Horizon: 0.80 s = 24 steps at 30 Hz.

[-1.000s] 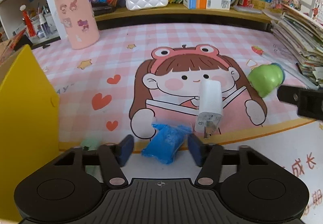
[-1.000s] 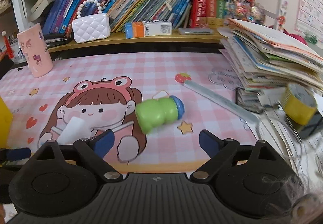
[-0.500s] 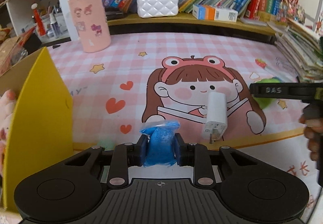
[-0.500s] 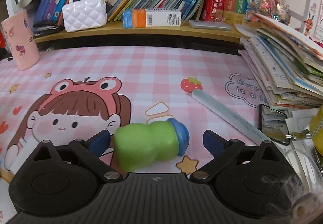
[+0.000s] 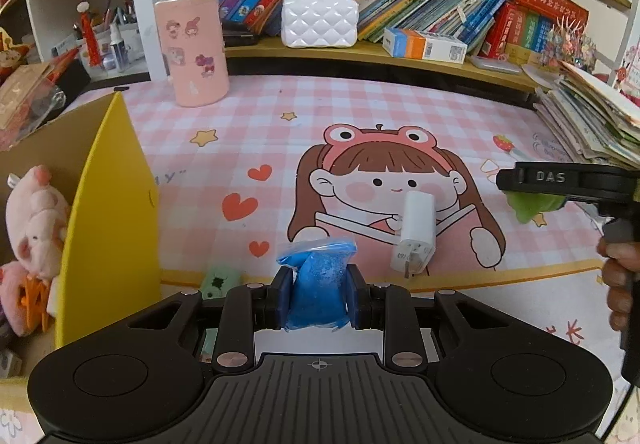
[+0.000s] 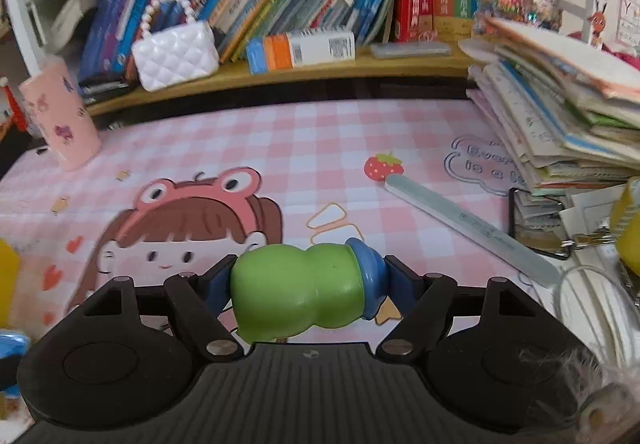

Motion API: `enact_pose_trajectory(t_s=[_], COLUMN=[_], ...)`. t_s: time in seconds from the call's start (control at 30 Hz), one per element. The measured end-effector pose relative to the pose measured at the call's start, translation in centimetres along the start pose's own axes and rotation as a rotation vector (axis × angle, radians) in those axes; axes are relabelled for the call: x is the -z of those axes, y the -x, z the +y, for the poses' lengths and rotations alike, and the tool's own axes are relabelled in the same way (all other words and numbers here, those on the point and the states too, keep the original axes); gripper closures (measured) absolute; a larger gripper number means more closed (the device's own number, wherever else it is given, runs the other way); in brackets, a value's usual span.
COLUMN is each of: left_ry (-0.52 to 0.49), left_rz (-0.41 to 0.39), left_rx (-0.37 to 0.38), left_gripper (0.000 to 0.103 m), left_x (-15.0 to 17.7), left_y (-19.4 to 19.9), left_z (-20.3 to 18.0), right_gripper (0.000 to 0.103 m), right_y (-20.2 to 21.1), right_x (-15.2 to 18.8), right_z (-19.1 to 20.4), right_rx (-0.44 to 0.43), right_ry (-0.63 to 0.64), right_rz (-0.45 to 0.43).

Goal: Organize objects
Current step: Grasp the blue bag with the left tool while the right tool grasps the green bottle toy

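Note:
My left gripper (image 5: 318, 294) is shut on a blue plastic bag (image 5: 318, 284) and holds it above the pink desk mat (image 5: 320, 116). A white charger plug (image 5: 416, 236) lies on the mat just right of it. My right gripper (image 6: 308, 284) is shut on a green bottle with a blue cap (image 6: 300, 288), held sideways between the fingers; the bottle also shows in the left wrist view (image 5: 532, 204), under the right gripper's body. A yellow cardboard box (image 5: 108, 224) with a pink plush pig (image 5: 34, 212) inside stands at the left.
A pink cup (image 5: 194, 48), a white quilted purse (image 5: 319, 22) and rows of books stand at the back. A tall paper stack (image 6: 560, 104) fills the right side. A pale ruler (image 6: 468, 228) lies on the mat. A small green item (image 5: 220, 282) lies by the box.
My left gripper closed on the blue bag and lifted it. My right gripper moved forward to the green bottle and closed on it.

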<state>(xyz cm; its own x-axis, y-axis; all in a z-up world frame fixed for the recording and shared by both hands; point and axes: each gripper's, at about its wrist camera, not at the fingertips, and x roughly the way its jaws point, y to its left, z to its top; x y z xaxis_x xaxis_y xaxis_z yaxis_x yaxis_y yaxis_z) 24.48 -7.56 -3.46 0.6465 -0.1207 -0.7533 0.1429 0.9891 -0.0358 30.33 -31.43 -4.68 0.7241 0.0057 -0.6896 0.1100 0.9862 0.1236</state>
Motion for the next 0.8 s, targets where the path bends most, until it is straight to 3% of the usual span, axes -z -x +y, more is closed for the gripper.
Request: enact_pose_trajectory(t_s=[0.43, 0.8], left_ry=[-0.014, 0.04], left_rz=[-0.072, -0.08], left_rx=[0.056, 0.073], left_gripper=[0.077, 0.078], left_x=[1.9, 6.0], left_y=[5.1, 8.8], left_z=[1.7, 6.3], right_gripper=[0.028, 0.028], right_y=[9.1, 13.7], right_x=[5.1, 10.0], right_z=[5.6, 11.4], right_rx=[-0.07, -0.078], right_ry=[-0.018, 0.062], right_rz=[0.022, 0.042])
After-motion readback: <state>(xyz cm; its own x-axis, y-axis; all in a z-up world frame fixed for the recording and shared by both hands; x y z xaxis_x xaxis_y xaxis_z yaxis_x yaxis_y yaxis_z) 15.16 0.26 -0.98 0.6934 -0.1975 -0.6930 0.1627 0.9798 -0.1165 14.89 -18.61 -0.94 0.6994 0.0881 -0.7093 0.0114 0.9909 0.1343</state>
